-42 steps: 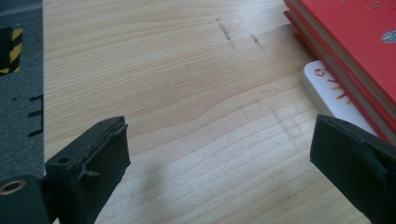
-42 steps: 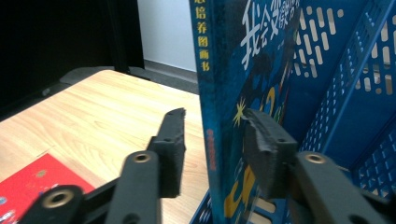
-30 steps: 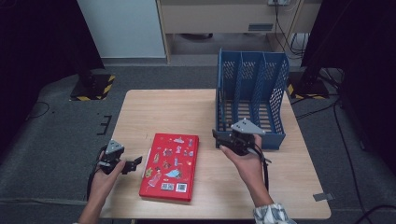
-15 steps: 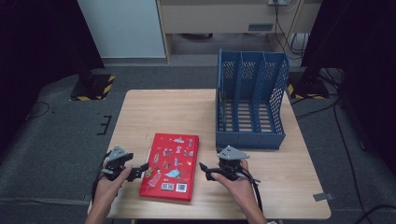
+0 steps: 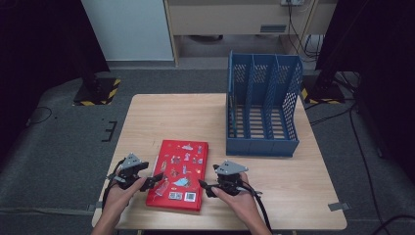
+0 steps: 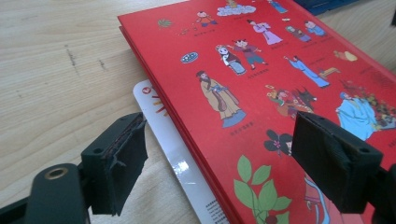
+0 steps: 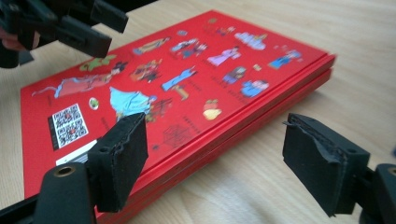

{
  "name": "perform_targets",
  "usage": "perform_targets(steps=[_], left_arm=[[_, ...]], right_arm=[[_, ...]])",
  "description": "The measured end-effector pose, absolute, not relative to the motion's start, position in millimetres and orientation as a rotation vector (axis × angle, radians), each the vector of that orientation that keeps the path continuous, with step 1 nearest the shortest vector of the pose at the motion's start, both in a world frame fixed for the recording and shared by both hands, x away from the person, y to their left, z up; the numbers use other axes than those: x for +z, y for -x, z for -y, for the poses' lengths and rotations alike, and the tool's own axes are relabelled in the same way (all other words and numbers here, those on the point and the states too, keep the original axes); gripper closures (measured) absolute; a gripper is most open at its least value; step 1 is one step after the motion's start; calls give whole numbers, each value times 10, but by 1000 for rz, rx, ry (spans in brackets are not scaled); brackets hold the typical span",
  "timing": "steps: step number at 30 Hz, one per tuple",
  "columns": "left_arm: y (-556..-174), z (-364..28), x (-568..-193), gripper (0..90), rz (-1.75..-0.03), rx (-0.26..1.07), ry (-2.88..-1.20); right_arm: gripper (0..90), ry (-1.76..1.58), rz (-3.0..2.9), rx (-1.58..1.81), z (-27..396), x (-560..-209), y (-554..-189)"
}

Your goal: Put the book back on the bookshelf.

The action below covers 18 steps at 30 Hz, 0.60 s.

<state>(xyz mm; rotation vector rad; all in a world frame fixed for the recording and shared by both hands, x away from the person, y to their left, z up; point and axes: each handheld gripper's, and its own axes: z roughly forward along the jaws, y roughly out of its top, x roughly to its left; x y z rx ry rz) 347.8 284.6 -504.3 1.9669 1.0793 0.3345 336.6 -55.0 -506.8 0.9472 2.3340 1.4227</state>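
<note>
Wooden table (image 5: 293, 176), both tongs wide open, flanking red book (image 5: 180, 171)

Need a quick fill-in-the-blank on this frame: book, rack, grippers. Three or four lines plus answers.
1. The book lying flat on the table has a ____ cover.
2. The blue rack has ____ compartments, all without contents.
3. The left gripper and the right gripper flank the book, both with jaws ____.
4. In the left gripper view a ____ card pokes out from under the book.

Missing words: red; three; open; white
</note>
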Motion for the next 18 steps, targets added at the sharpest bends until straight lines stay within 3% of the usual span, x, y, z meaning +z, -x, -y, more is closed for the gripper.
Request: perform_targets(steps=[18], left_arm=[[-3518, -2718, -5145, 150, -1059, 228, -2012]], right_arm=[[215, -945, -2383, 1430, 442, -5135, -3350]])
